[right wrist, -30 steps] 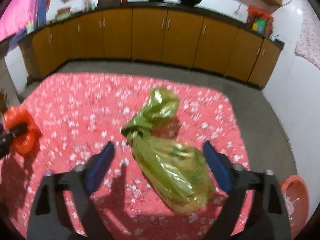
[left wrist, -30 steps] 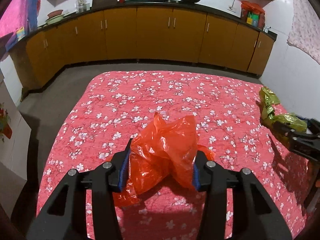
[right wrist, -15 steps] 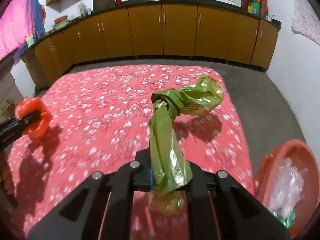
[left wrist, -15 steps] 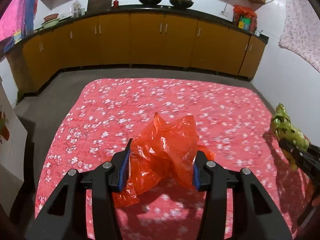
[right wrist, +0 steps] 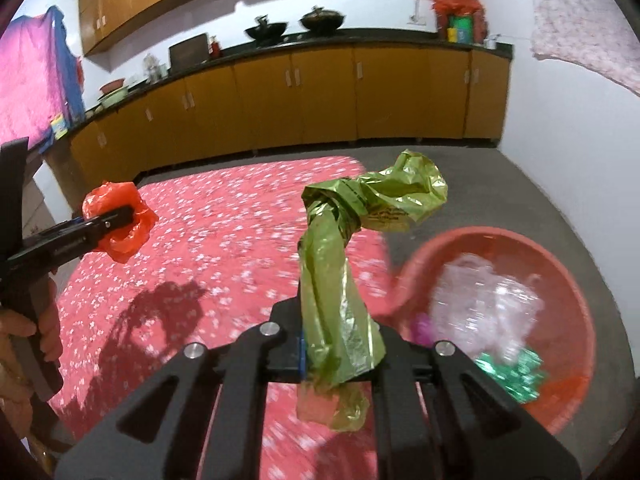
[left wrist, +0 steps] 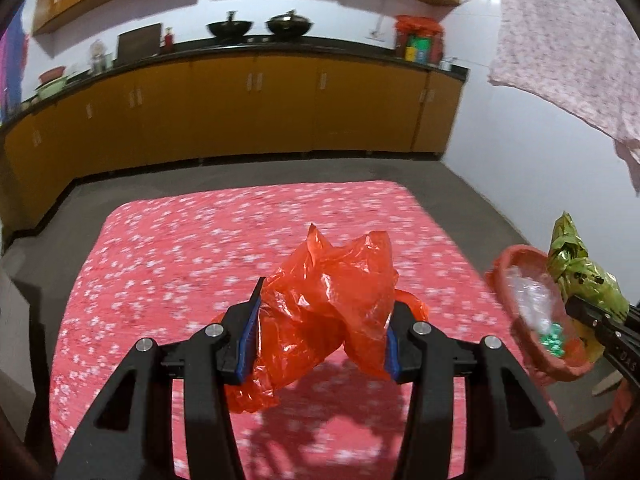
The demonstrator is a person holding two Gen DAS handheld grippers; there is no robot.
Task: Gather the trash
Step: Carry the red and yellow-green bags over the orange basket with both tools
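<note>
My left gripper (left wrist: 320, 336) is shut on a crumpled orange plastic bag (left wrist: 332, 304), held above the red flowered cloth (left wrist: 168, 264). In the right wrist view that left gripper (right wrist: 116, 220) shows at the left with the orange bag (right wrist: 118, 222) and a hand (right wrist: 24, 340) on its handle. My right gripper (right wrist: 340, 354) is shut on a knotted green foil bag (right wrist: 340, 300), lifted off the cloth. The green bag (left wrist: 580, 276) also appears at the far right of the left wrist view, over an orange-red tub (left wrist: 516, 264).
The orange-red tub (right wrist: 560, 272) stands on the grey floor right of the cloth and holds clear plastic and green scraps. Yellow cabinets (left wrist: 248, 108) with a dark counter line the far wall. A pale cloth (left wrist: 560, 48) hangs at the upper right.
The right gripper closed on the green bag and lifted it off the cloth toward the tub at the right. The left gripper rose and swung right with the orange bag.
</note>
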